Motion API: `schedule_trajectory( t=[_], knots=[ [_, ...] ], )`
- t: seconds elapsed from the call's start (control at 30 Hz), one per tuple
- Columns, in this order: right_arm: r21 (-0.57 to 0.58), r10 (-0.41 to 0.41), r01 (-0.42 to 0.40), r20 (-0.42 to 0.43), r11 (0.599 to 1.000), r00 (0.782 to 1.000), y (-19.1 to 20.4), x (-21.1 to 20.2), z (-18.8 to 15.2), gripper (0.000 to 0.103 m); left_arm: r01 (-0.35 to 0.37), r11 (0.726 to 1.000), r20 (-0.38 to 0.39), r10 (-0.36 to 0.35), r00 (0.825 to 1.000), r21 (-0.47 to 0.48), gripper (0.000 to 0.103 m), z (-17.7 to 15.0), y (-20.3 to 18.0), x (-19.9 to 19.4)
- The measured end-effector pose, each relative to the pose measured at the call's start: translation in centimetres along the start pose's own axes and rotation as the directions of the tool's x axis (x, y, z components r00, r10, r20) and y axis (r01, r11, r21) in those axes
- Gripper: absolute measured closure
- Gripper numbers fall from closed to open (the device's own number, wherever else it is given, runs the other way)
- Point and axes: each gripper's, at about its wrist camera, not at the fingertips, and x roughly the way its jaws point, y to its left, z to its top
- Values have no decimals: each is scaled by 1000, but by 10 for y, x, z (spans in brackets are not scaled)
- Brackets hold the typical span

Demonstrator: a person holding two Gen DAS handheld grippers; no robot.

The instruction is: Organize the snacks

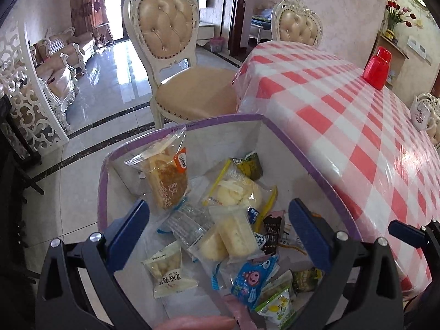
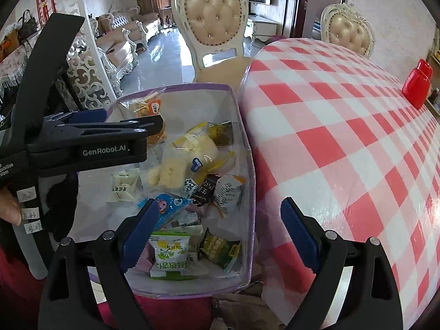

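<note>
A clear storage box with purple rim sits beside the table edge and holds several wrapped snacks: a brown cake pack, pale bread packs, a blue cartoon pack and a green-yellow pack. My left gripper is open above the box, holding nothing; it also shows in the right wrist view, reaching in from the left over the box. My right gripper is open above the box's near right corner, empty.
A table with a red-and-white checked cloth lies right of the box, with a red container on it. A cream padded chair stands behind the box. A white cup is at the far right.
</note>
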Motion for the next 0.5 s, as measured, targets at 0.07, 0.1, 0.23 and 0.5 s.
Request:
schedule_trajectory(
  t=[0.07, 0.1, 0.23, 0.5],
  knots=[
    [1, 0, 0, -1, 1000, 1000, 0, 1, -1, 16, 0, 1000, -1, 0, 1000, 1, 2, 0, 0, 0],
    [1, 0, 0, -3, 1000, 1000, -1, 1, -1, 16, 0, 1000, 0, 0, 1000, 0, 2, 0, 0, 0],
    [2, 1, -1, -2, 1000, 1000, -1, 1, -1, 16, -1, 1000, -2, 1, 1000, 0, 2, -1, 0, 1],
    [4, 1, -1, -6, 1000, 1000, 0, 3, -3, 16, 0, 1000, -8, 0, 1000, 7, 2, -3, -1, 5]
  ],
)
